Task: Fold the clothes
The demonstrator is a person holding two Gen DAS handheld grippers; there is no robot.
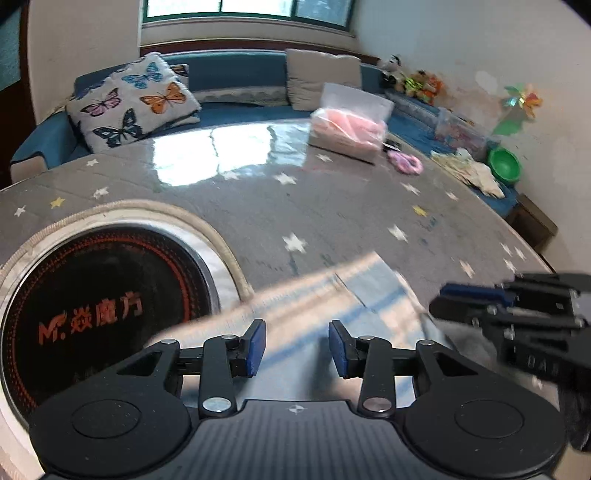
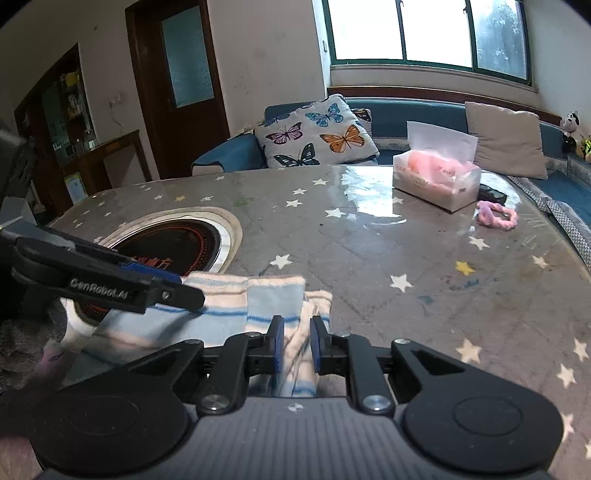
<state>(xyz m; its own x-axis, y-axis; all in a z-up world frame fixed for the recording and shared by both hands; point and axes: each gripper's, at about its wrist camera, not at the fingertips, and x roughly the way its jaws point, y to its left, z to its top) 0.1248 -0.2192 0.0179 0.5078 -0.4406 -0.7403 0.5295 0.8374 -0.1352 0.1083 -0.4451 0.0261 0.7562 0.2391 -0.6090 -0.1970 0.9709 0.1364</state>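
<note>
- Fabric, pale blue with white and darker blue stripes, lies on the table (image 2: 369, 236) near its front edge: a small striped garment (image 2: 229, 314), blurred in the left wrist view, so its exact kind is hard to make out.
- The garment's near end runs under both tool bodies and is cut off from sight there; its left end overlaps the rim of a round black cooktop (image 2: 177, 243) set into the table.
- The right tool (image 2: 295, 341) stands narrowly parted with a bunched fold of the garment between its blue pads; whether the pads press on the cloth cannot be told from the frames.
- The left tool (image 1: 297, 347) stands moderately wide above the garment, its pads clear of the cloth on both sides.
- In the left wrist view the right tool enters from the right edge, partly cut off by the frame.
- A grey, star-printed cover under a glossy clear sheet tops the table, which reflects the window (image 2: 428, 33).
- At the far side sit a tissue box (image 2: 439, 177) with pink contents and, just beside it, a pink hair tie (image 2: 496, 216).
- Behind the table runs a blue sofa (image 2: 406, 118) carrying a butterfly cushion (image 2: 317, 136) and a plain beige cushion (image 2: 506, 140).
- A dark wooden door (image 2: 177, 81) stands at the left of the room.
</note>
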